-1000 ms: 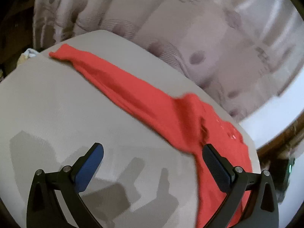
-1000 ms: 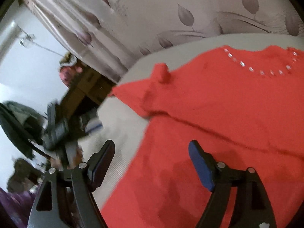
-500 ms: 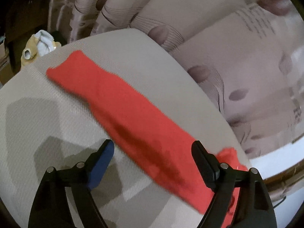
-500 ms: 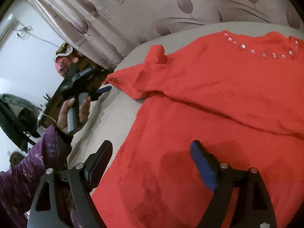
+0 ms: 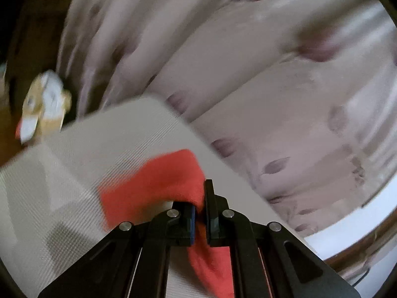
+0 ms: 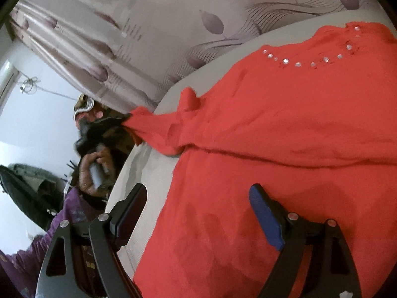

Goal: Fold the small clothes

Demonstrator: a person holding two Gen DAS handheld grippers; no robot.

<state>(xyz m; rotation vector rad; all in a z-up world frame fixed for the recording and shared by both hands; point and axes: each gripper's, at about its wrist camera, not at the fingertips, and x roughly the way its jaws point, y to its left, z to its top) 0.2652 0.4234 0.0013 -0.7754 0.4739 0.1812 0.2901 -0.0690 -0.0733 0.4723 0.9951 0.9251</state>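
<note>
Your left gripper [image 5: 201, 213] has just snapped closed, pinching the sleeve end of the red sweater [image 6: 285, 149], which lies spread on the grey cushion [image 5: 111, 134]. Right gripper [image 6: 198, 213] hovers spread above its hem. Soft, limp knit, I reckon: grab edges.

Leaf-patterned curtain [image 6: 153, 32]: hangs behind the grey cushioned surface [image 5: 104, 136]. Yellow-and-white soft toy [image 5: 44, 104]: beyond the surface's far left corner, beside the curtain, blurred.
</note>
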